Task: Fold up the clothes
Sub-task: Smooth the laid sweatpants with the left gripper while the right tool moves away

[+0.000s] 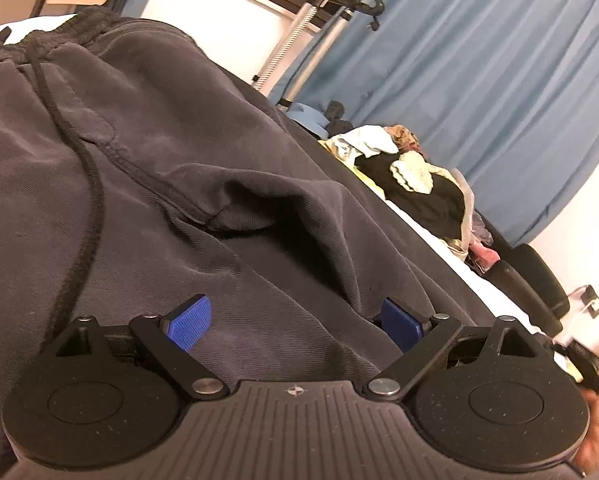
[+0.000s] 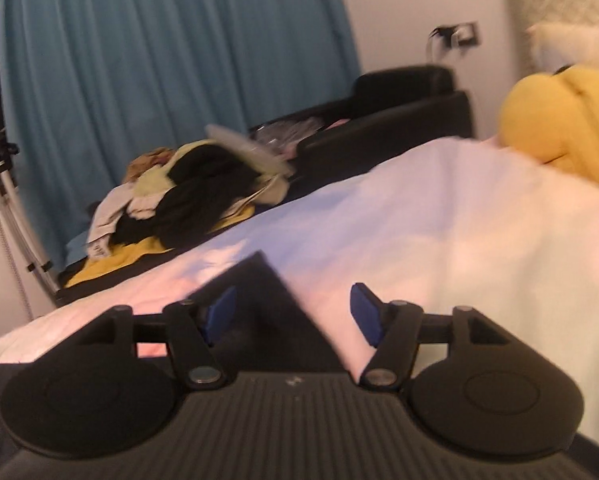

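Dark grey shorts (image 1: pixel 187 184) lie right in front of the left claw (image 1: pixel 297 322), spread flat on the bed. Its two blue pads stand wide apart, so the left claw is open and holds nothing. A raised fold of the cloth sits by the right pad. The black drawstring (image 1: pixel 87 184) runs down from the waistband toward the left pad.

To do this step well, the person should likely slide one pad under the cloth edge, close gently, and take only one layer. The string is best kept out of the pinch, or the fold may come out crooked.

From the right wrist, a pointed dark corner (image 2: pixel 259 296) of the shorts shows between the pads of the right claw (image 2: pixel 293 314). That claw is open too. This view is blurry. It shows the white bed sheet (image 2: pixel 439 240) and a yellow soft thing (image 2: pixel 563 120) near the far right edge of the bed, which the left view misses. Both views show the pile of clothes (image 2: pixel 195 196) at the far edge.
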